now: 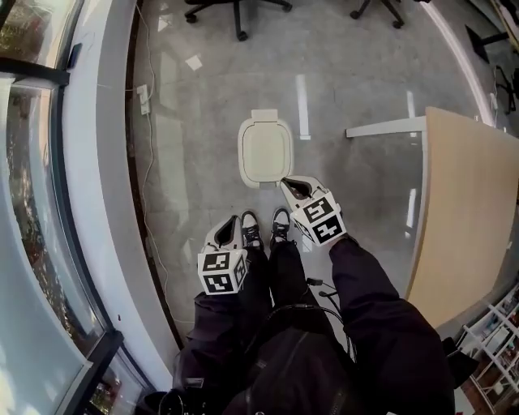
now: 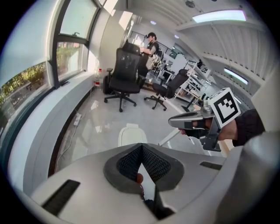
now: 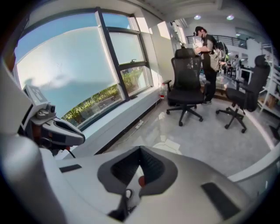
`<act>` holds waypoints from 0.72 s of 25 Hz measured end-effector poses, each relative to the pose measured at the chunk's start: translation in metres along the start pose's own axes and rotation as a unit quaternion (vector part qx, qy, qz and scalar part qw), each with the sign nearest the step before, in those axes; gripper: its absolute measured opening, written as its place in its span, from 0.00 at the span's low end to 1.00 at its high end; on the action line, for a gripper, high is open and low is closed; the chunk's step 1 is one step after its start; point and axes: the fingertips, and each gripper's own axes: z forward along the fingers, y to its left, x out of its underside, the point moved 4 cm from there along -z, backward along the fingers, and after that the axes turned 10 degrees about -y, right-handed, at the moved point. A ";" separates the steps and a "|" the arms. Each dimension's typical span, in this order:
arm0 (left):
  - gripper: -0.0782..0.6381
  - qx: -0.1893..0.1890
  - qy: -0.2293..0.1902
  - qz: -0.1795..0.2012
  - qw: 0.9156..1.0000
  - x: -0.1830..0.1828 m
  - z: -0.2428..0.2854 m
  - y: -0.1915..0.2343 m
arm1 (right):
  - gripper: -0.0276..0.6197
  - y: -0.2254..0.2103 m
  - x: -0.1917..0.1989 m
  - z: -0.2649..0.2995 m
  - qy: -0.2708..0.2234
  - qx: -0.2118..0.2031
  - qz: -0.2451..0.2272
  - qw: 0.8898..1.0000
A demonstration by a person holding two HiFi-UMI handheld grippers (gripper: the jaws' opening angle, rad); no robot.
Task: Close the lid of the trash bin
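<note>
The white trash bin (image 1: 265, 150) stands on the grey floor in front of the person's shoes, and its lid lies flat down on it. In the left gripper view the bin (image 2: 131, 134) shows just beyond the jaw tips. My left gripper (image 1: 229, 223) hangs over the left leg, short of the bin, jaws shut with nothing in them (image 2: 141, 147). My right gripper (image 1: 290, 186) is held above the bin's near right corner, apart from it. Its jaws are shut and hold nothing (image 3: 140, 151). Each gripper shows in the other's view: the right gripper (image 2: 192, 120), the left gripper (image 3: 54, 127).
A wooden desk (image 1: 464, 211) fills the right side. A window ledge (image 1: 91, 162) runs along the left, with a cable and power strip (image 1: 143, 97) beside it. Office chairs (image 1: 238, 11) stand beyond the bin. A person (image 2: 153, 44) stands far off by the chairs.
</note>
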 end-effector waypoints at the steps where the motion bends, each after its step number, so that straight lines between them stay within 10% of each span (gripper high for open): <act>1: 0.11 0.003 -0.008 0.004 1.000 -0.012 -0.006 -0.005 | 0.05 0.003 -0.013 -0.012 -0.012 0.007 0.003 1.000; 18: 0.11 0.069 -0.184 0.072 0.978 -0.206 -0.128 -0.115 | 0.05 0.054 -0.187 -0.220 -0.216 0.091 0.002 0.972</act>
